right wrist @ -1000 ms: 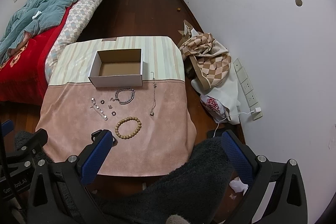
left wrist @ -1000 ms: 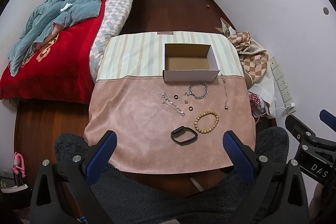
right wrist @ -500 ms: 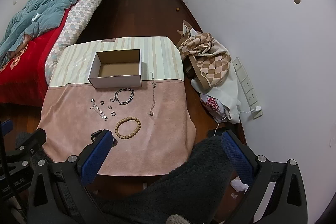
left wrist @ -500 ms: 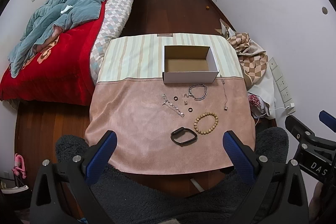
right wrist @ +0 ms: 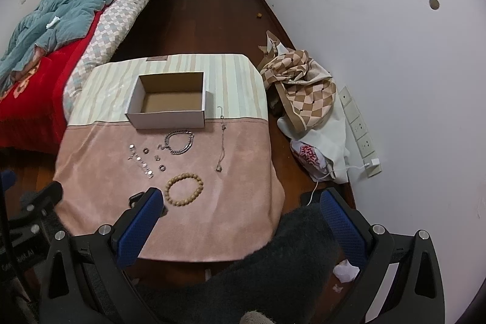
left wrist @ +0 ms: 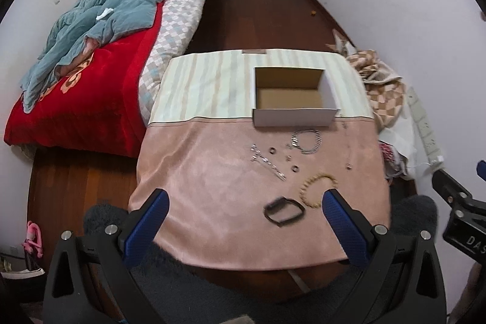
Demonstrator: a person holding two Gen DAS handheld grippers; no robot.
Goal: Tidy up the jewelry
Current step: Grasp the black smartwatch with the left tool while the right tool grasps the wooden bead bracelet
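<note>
An empty white cardboard box (left wrist: 293,95) (right wrist: 170,100) stands on a low table with a pink and striped cloth (left wrist: 212,172) (right wrist: 237,172). In front of it lie a silver chain bracelet (left wrist: 306,140) (right wrist: 179,141), a silver link bracelet (left wrist: 267,161) (right wrist: 140,160), small rings (left wrist: 294,168) (right wrist: 162,167), a thin necklace (left wrist: 349,154) (right wrist: 222,141), a wooden bead bracelet (left wrist: 317,190) (right wrist: 183,189) and a black band (left wrist: 284,213). My left gripper (left wrist: 243,220) is open above the table's near edge. My right gripper (right wrist: 240,220) is open and empty above the near right corner.
A bed with a red blanket and teal quilt (left wrist: 91,56) (right wrist: 45,29) stands left of the table. A checked bag on white cloth (right wrist: 303,93) (left wrist: 382,81) and a wall power strip (right wrist: 361,132) lie to the right. A dark fuzzy cushion (right wrist: 273,272) lies below the grippers.
Both grippers have drifted a little; the left view has shifted so the table sits further right. Nothing on the table has moved. Both grippers stay open.
</note>
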